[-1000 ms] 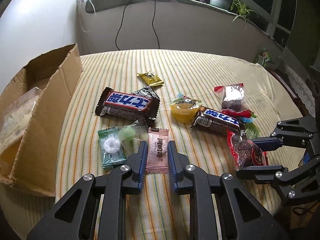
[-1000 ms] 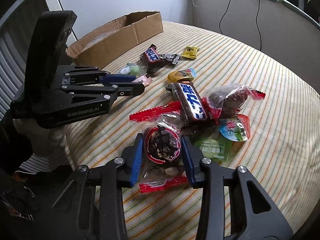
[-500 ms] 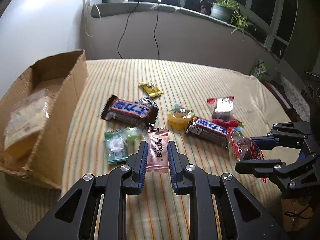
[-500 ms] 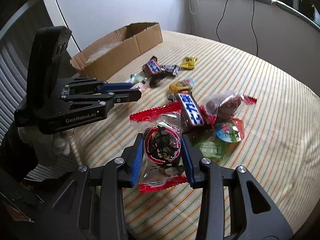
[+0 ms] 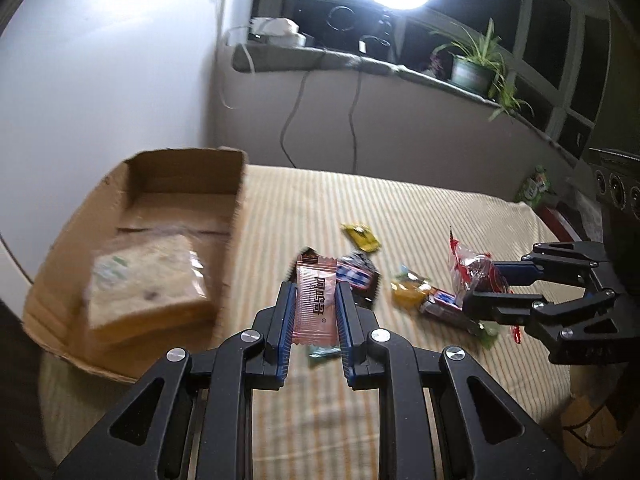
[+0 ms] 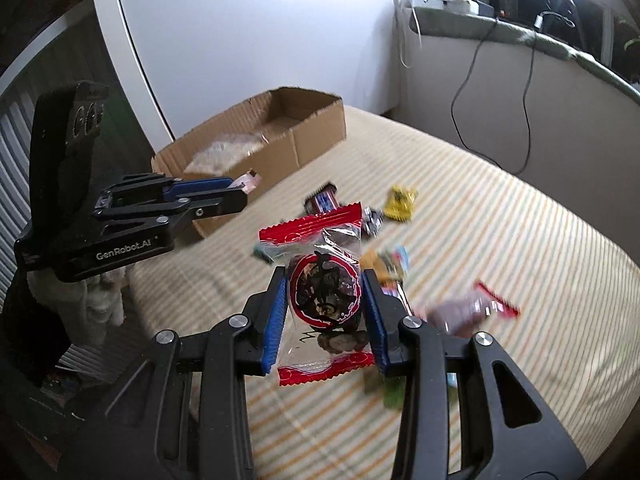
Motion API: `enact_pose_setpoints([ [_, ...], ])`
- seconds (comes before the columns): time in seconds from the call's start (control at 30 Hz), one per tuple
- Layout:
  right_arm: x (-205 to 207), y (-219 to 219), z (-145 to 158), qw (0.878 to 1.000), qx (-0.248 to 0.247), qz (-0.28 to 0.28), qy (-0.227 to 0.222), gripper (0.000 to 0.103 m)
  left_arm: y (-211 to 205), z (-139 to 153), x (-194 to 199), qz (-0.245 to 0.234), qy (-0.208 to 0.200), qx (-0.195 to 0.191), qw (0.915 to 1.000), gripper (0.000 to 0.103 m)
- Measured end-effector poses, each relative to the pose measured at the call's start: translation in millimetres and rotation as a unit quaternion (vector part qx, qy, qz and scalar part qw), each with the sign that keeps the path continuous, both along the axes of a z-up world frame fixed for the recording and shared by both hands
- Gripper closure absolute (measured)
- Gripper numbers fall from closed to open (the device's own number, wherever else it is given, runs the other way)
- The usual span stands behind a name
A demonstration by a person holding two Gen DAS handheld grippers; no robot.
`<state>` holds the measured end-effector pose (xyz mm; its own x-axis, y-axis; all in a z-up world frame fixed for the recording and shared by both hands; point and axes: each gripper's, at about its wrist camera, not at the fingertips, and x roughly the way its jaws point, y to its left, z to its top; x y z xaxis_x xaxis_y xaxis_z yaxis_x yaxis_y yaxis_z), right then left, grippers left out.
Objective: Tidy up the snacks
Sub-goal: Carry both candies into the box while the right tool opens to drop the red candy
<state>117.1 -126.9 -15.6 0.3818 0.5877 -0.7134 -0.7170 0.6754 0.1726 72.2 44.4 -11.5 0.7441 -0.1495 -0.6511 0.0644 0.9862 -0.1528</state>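
My left gripper (image 5: 315, 304) is shut on a pink candy packet (image 5: 316, 300) and holds it in the air beside the cardboard box (image 5: 236, 200). My right gripper (image 6: 324, 304) is shut on a red-edged clear snack bag (image 6: 322, 300), lifted above the striped table (image 6: 500, 240). The left gripper also shows in the right wrist view (image 6: 236, 196), the right gripper in the left wrist view (image 5: 480, 284). Loose snacks lie on the table: a blue-and-red chocolate bar (image 5: 356, 276), a yellow packet (image 5: 362, 236), a yellow jelly cup (image 5: 408, 294).
The box holds a wrapped pale bread-like pack (image 5: 148, 280). A ledge (image 5: 360, 64) with cables, a bright lamp and a potted plant (image 5: 476, 68) runs behind the table. A white wall (image 6: 260, 40) stands behind the box.
Both grippers have lifted their packets off the table and risen. The left one has swung left toward the box, whose inside now shows.
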Motion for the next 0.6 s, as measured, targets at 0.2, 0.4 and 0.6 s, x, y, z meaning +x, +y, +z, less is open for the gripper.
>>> enact_pose_setpoints([
  [0.2,15.4,27.0,13.8,1.0,0.002,0.015,-0.009,0.065,22.7,8.5,3.3,0.025,-0.012,0.002,0.9996,0.084],
  [0.4,38.5,62.8,27.5,0.999,0.006,0.036,-0.012,0.066,49.5,10.5,7.2,0.051,-0.015,0.002,0.9986,0.084],
  [0.6,59.8,101.7,37.7,0.999,0.009,0.049,-0.019,0.066,76.3,10.5,15.7,0.076,-0.011,0.006,0.9971,0.084],
])
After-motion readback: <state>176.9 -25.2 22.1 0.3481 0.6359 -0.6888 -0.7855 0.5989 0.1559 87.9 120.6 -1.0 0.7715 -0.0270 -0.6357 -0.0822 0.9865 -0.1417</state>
